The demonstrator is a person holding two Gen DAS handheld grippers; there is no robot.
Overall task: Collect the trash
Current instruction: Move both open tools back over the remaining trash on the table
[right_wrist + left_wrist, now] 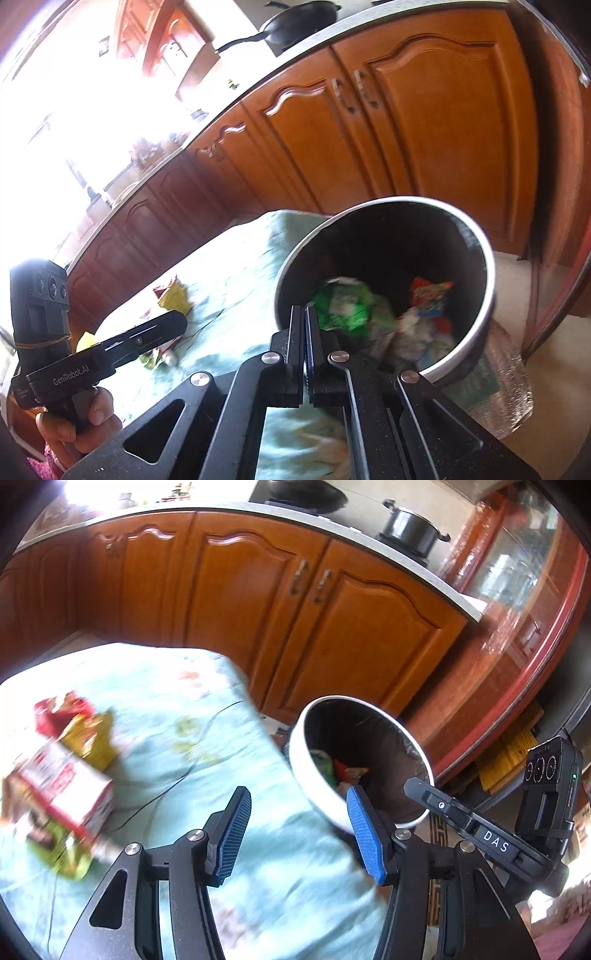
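Orange wooden cabinets [280,602] fill the middle of the left wrist view, with 2 metal handles [310,581] at centre. On the counter [406,559] above, a black pot [412,528] sits at upper right. A pan [299,20] shows at the top of the right wrist view.

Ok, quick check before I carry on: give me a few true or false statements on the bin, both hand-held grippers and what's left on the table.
1. The bin already has wrappers in it. True.
2. The left hand-held gripper grips a wrapper. False: its jaws stand apart with nothing between them.
3. The right hand-held gripper is wide open. False: its jaws are shut together.
4. A carton and wrappers lie on the tablecloth. True.
5. The cupboard doors hang open. False: they are closed.
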